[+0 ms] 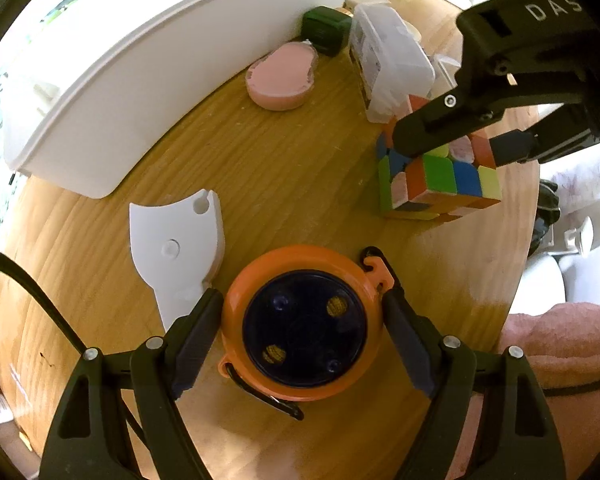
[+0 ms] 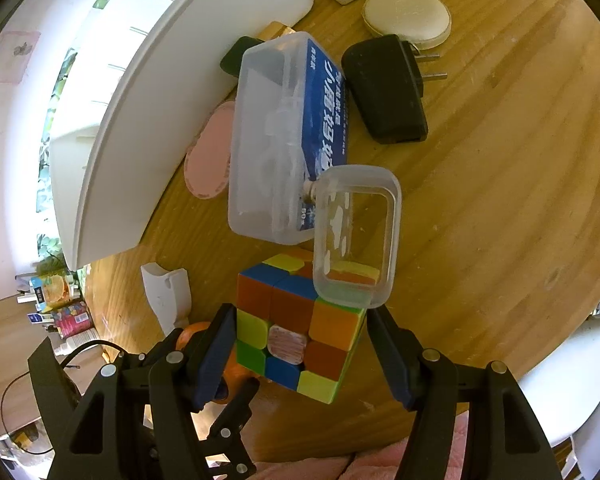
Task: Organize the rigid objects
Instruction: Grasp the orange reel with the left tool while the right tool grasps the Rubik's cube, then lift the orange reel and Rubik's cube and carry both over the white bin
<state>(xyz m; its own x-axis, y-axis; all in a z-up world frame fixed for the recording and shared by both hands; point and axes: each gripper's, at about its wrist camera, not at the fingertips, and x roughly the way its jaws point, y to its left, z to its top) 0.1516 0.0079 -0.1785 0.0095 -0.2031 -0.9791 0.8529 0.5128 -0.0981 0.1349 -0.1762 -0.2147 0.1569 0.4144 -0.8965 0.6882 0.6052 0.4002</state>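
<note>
Two wrist views over a round wooden surface (image 1: 284,168). The left tongs (image 1: 302,320) point steeply down and stand wide, one finger on each side of an orange round case (image 1: 300,322) with a dark blue lid, which rests on the surface near the front edge; the pads lie at or just beside its wall, and whether they press it cannot be told. The right tongs (image 2: 300,354) stand about half open astride a Rubik's cube (image 2: 296,332), which sits on the surface right of the case; a thin gap shows beside each finger, so the cube appears not yet gripped. To do the step well, each pair should probably centre on its object, close squarely on opposite flat or widest faces, and lift straight up; the cube's far corner sits under a small clear container (image 2: 356,236), which could topple if the cube is pulled carelessly. A white bin (image 1: 148,80), the likely destination, stands at the far left; a pink oval case (image 1: 282,76), a clear box with a blue label (image 2: 284,136), a black plug adapter (image 2: 388,88) and a white plastic piece (image 1: 176,248) lie around. The bin's interior is cut off; the case's strap disappears beneath it; a dark green item behind the clear box is unidentifiable.
</note>
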